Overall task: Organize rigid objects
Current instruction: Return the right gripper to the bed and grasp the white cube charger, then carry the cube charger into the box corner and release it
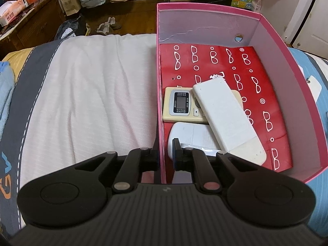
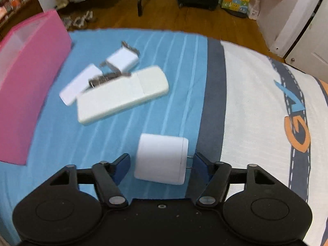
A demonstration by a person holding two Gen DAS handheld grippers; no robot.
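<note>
left gripper [image 1: 165,153] is clamped on the near-left wall of the pink box [image 1: 272,47]: one finger outside it, one inside, jaws nearly together with the cardboard edge pinched between them. the box sits on the bed [image 1: 92,82], along the right edge of the white panel of the cover. inside, on a red liner [image 1: 215,65] with a white glasses print, we see three items packed into the near-left corner: a beige remote with a small screen [image 1: 180,104] against the left wall, a long white remote [image 1: 227,119] lying diagonally across it, face down, and a flat white device [image 1: 190,137] nearest the gripper, partly under the long remote. from the right wrist view, right gripper [image 2: 162,165] points down with jaws spread wide around a white charger block [image 2: 162,160] on the blue stripe of the bed cover [image 2: 174,61]; pads sit either side of it with visible gaps, not pressing it. its metal prongs stick out toward the right finger. further back on the blue stripe, a cluster just right of the pink box: a cream remote [image 2: 123,96], a small white bar [image 2: 80,84] touching its left end, a white plug adapter [image 2: 123,58] behind, and a dark metal object [image 2: 106,78] lying on top between them, too blurred to identify. that view is motion-blurred overall.
</note>
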